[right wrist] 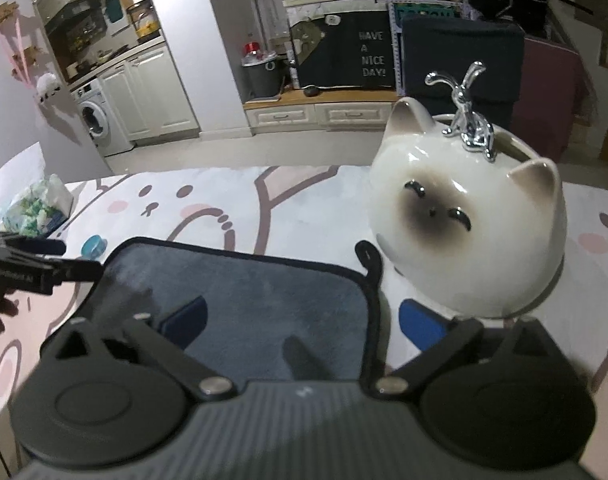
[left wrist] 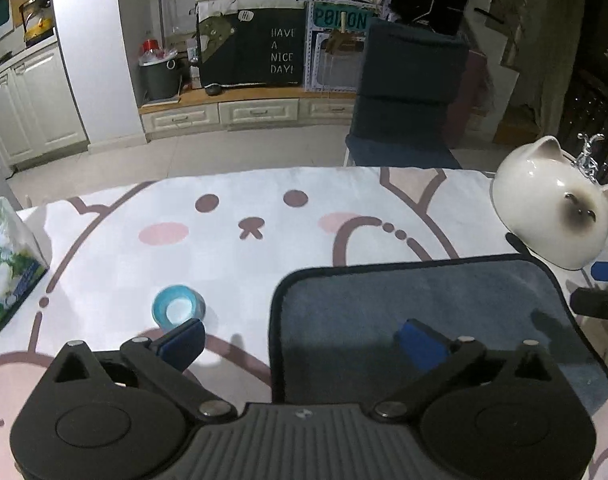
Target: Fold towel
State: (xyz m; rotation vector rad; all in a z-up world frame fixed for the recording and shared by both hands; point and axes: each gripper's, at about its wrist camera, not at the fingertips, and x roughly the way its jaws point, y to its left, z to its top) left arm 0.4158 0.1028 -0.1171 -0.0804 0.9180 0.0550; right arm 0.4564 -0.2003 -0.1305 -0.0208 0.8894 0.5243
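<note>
While the grey towel (left wrist: 424,312) is lying flat on the bench (left wrist: 232,264), both grippers are hovering wide open.
The left gripper (left wrist: 304,340) and right gripper (right wrist: 304,320) are holding nothing, and the cat pot (right wrist: 468,224) is sitting at the towel's far right.

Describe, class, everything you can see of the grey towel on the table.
The towel is grey, plush-looking cloth with dark piping along its edge, rounded corners and a dark hanging loop at one corner. It lies flat and unfolded on the cartoon-print tablecloth, beside the cat-shaped pot. The open left gripper and right gripper straddle its side edges; neither grips it.
</note>
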